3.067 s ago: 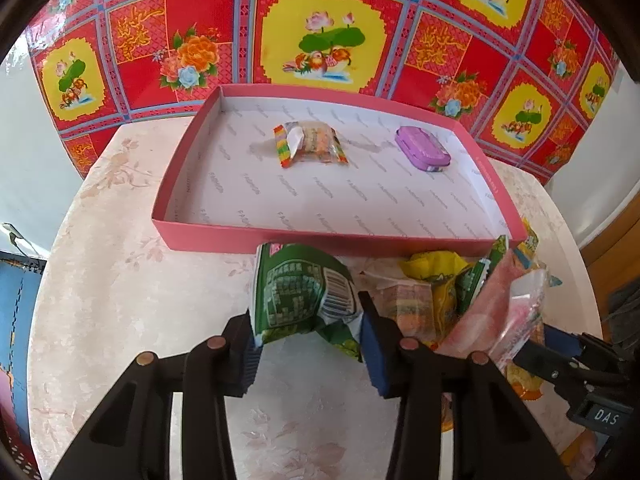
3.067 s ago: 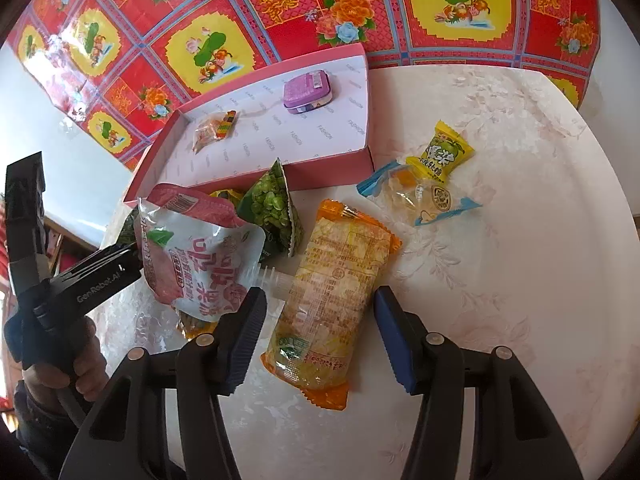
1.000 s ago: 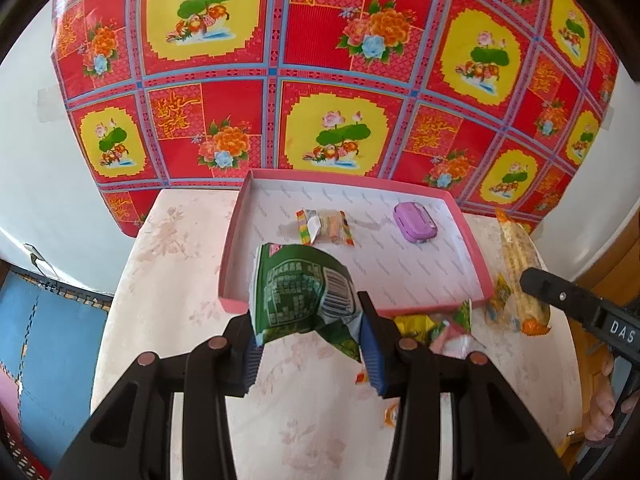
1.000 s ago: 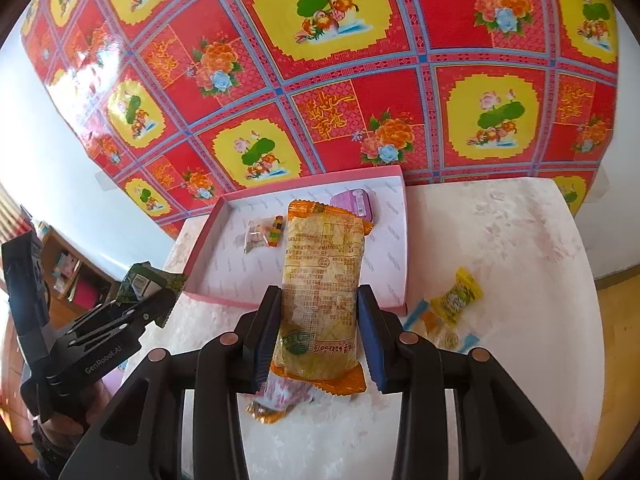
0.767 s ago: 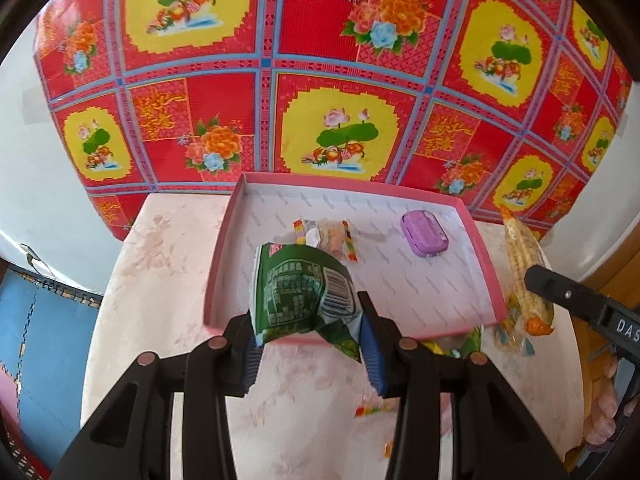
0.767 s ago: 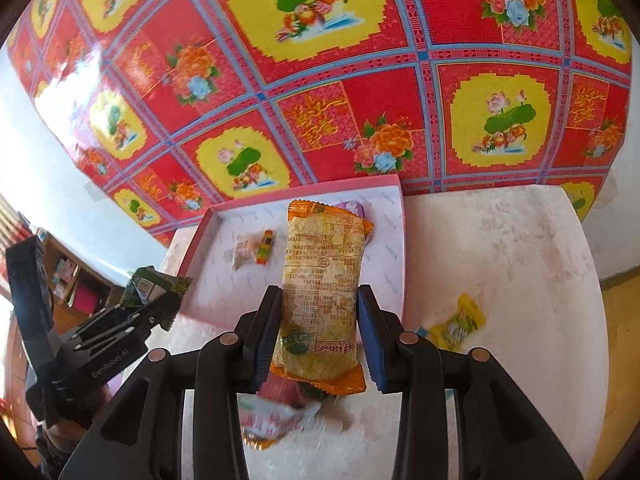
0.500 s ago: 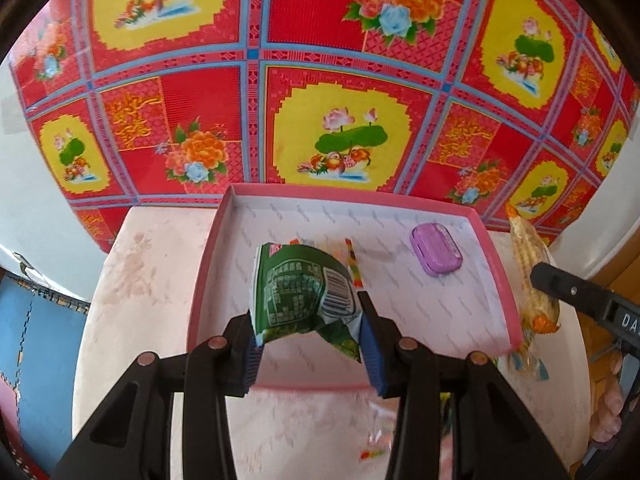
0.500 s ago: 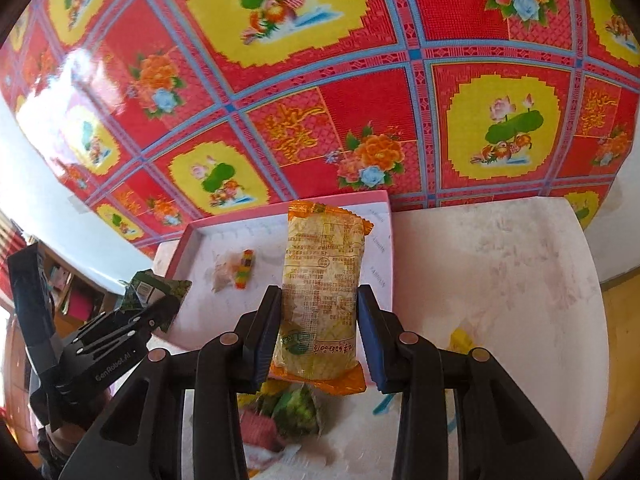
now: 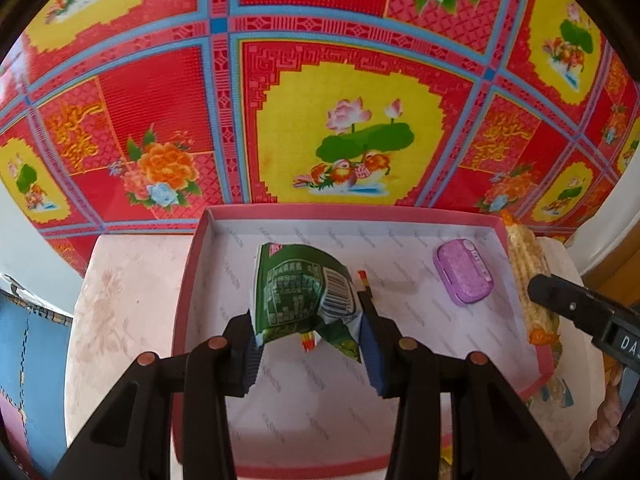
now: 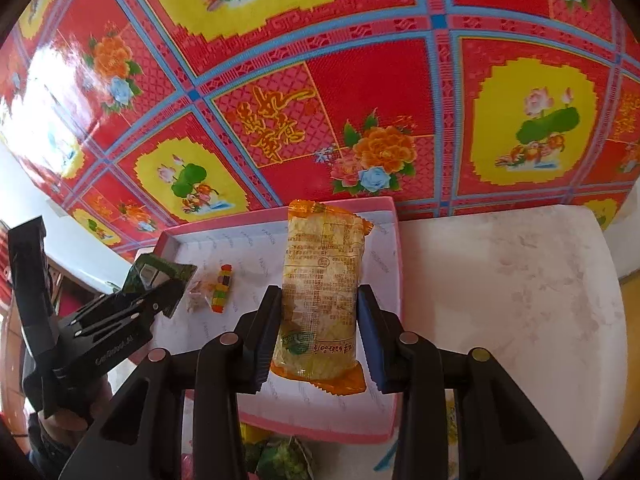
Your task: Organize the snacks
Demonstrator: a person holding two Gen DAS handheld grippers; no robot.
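Note:
My left gripper (image 9: 310, 346) is shut on a green snack packet (image 9: 302, 290) and holds it over the left half of the pink box (image 9: 192, 280). My right gripper (image 10: 318, 338) is shut on a long orange-edged cracker packet (image 10: 322, 288), held above the right half of the pink box (image 10: 394, 264). On the box floor lie a purple case (image 9: 464, 272) and a small clear candy bag with coloured sweets (image 10: 216, 290). The left gripper with its green snack packet (image 10: 158, 274) shows at the left of the right wrist view. The cracker packet (image 9: 528, 264) shows at the right edge of the left wrist view.
The box rests on a pale marbled table (image 10: 512, 280) against a red and yellow flowered cloth (image 9: 344, 136). Loose snack packets (image 10: 280, 456) lie on the table in front of the box's near wall. A hand (image 9: 606, 420) holds the right gripper's handle.
Both grippers have moved forward and down with their packets, from over the table's near part to over the box. The loose snacks have slipped below the views.

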